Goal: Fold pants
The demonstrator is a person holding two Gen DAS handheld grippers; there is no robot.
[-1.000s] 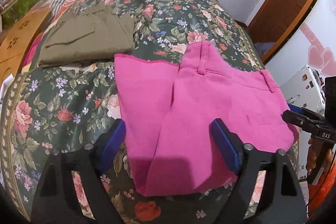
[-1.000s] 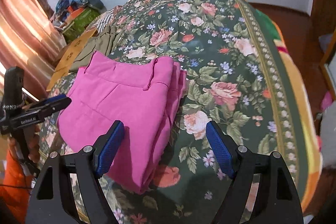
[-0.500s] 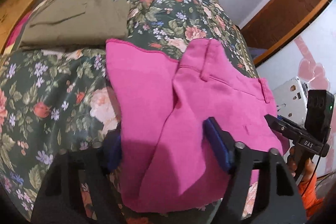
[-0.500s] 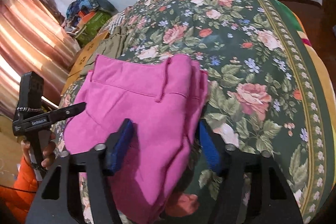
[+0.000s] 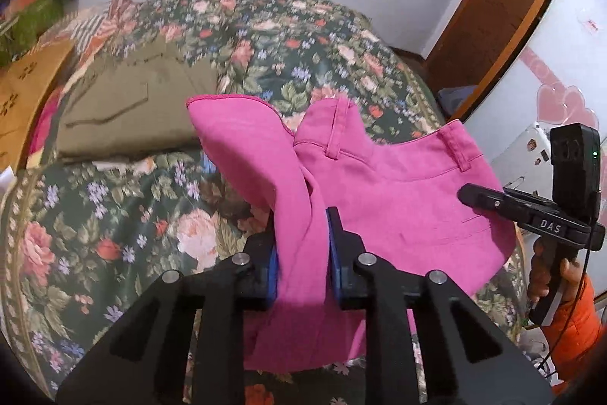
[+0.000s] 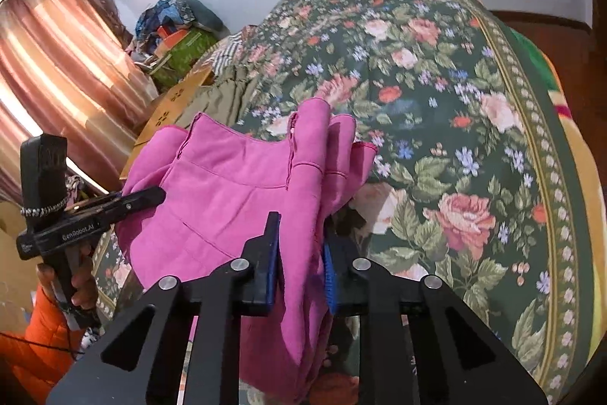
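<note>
The folded pink pants [image 5: 398, 192] lie at the near edge of the floral bed [image 5: 114, 215]. The left gripper [image 5: 301, 253] is closing its fingers on a bunched fold at their left side. The right gripper [image 6: 301, 253] is closing on their right edge, cloth pinched between its fingers; olive pants [image 5: 132, 109] lie farther left.

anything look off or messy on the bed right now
Nothing is damaged or spilled. The pink fabric pants sit bunched and uneven on the floral bedspread, but only because the left gripper and right gripper are closing on their near edge. The folded olive-green pants lie tidy behind.
</note>
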